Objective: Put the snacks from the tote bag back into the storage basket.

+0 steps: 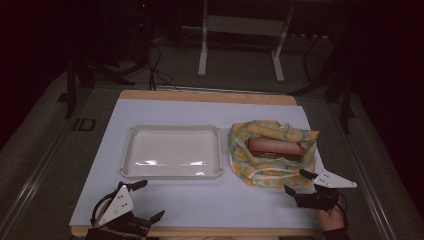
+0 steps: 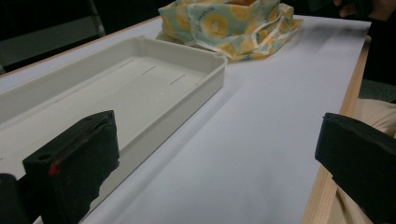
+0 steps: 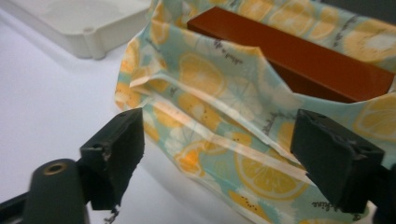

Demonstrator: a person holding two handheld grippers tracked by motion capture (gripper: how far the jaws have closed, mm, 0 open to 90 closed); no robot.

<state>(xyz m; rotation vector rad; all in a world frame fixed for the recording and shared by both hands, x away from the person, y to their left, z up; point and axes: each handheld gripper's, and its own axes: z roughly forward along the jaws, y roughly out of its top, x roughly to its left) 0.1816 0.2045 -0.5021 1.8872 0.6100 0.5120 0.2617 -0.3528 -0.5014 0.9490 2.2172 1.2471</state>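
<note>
A lemon-print cloth bag lies on the white table cover, right of centre, with a reddish-brown box resting inside its open top. An empty white tray sits to its left. My right gripper is open at the bag's near edge; in the right gripper view its jaws straddle the bag's folded hem without pressing on it, and the box lies just beyond. My left gripper is open near the table's front left, close to the tray, with nothing between its jaws.
The table's wooden front edge runs just under my left gripper. Bare white cover stretches between the two grippers. Beyond the table stand a white frame's legs and dark floor cables.
</note>
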